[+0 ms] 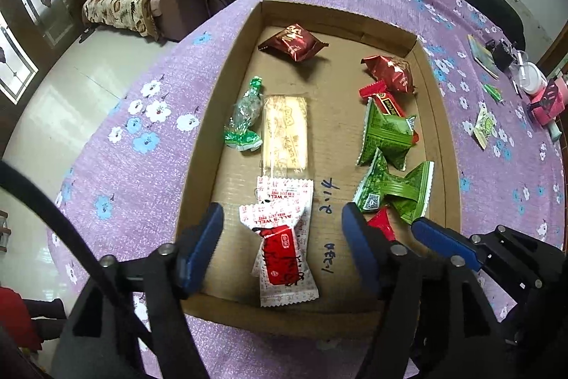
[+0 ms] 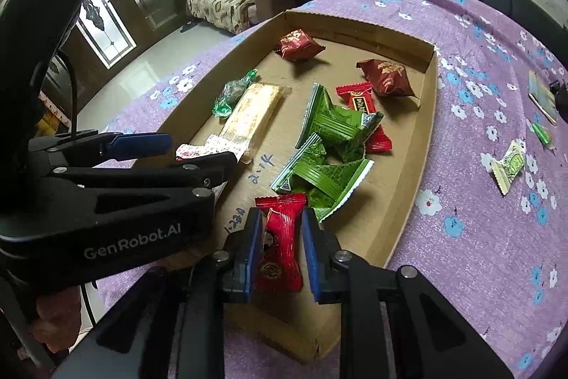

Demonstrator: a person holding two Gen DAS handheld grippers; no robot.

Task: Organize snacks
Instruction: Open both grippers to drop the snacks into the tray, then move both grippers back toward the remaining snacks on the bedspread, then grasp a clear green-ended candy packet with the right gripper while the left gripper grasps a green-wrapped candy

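Purple flower-print cloth covered worktop. Shallow brown cardboard tray held wrapped snacks. Left gripper jaws wide apart, astride white-and-red packet lying in tray. Right gripper jaws narrowly parted, flanking red foil candy; contact unclear.

Snacks lie scattered flat in cardboard tray: white-red packet near edge, green packets piled, red packet beside.
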